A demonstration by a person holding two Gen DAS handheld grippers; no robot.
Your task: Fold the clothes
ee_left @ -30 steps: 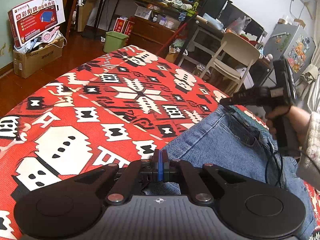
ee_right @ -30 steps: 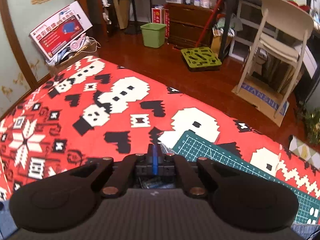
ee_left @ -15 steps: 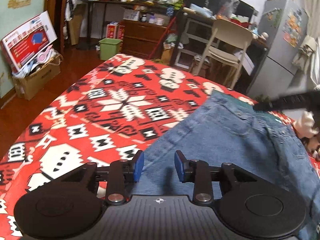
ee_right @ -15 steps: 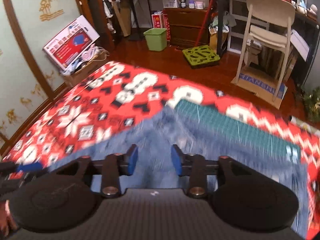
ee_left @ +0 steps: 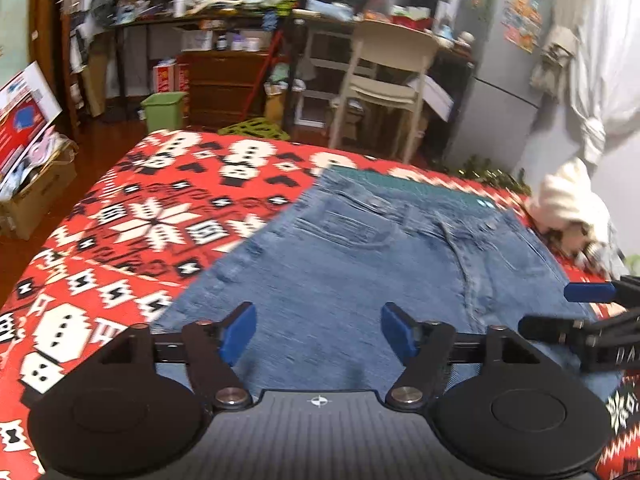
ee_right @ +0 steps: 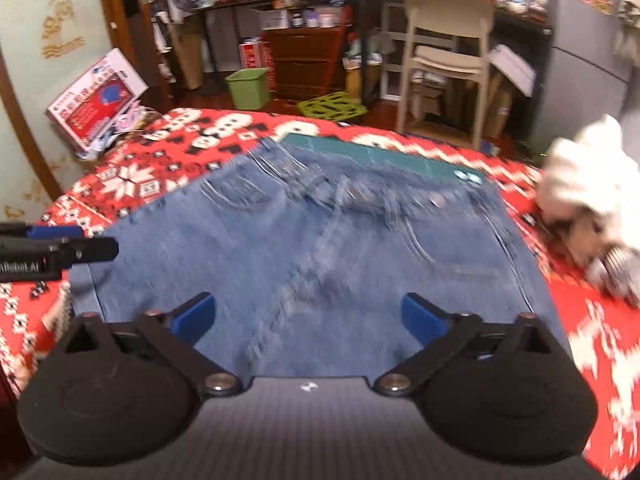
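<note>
- Jeans (ee_left: 360, 264): a pair of blue denim jeans lies flat on the red patterned cloth (ee_left: 152, 216) that covers the desk. The waistband points to the far edge, where it overlaps a green cutting mat (ee_right: 384, 156). The near part runs under both tools, toward the near edge. The pockets, fly seam and rivets face up.
- How far along: the upper part of the jeans lies spread in a single smooth layer, with no fold line across what shows. The legs are out of view below the cameras, so I cannot tell whether they are doubled over. By my judgement the visible part fits either a garment laid out for folding or one already folded lower down with the top left flat.
- White garment (ee_right: 584, 176): a crumpled pale piece sits near the right edge of the desk, just beside the jeans, unfolded as far as it shows.
- Right gripper (ee_right: 308, 316): its blue fingers are spread wide above the denim and grip nothing.
- Left gripper (ee_left: 318, 332): its fingers are likewise wide apart over the near left part of the jeans, holding nothing.
</note>
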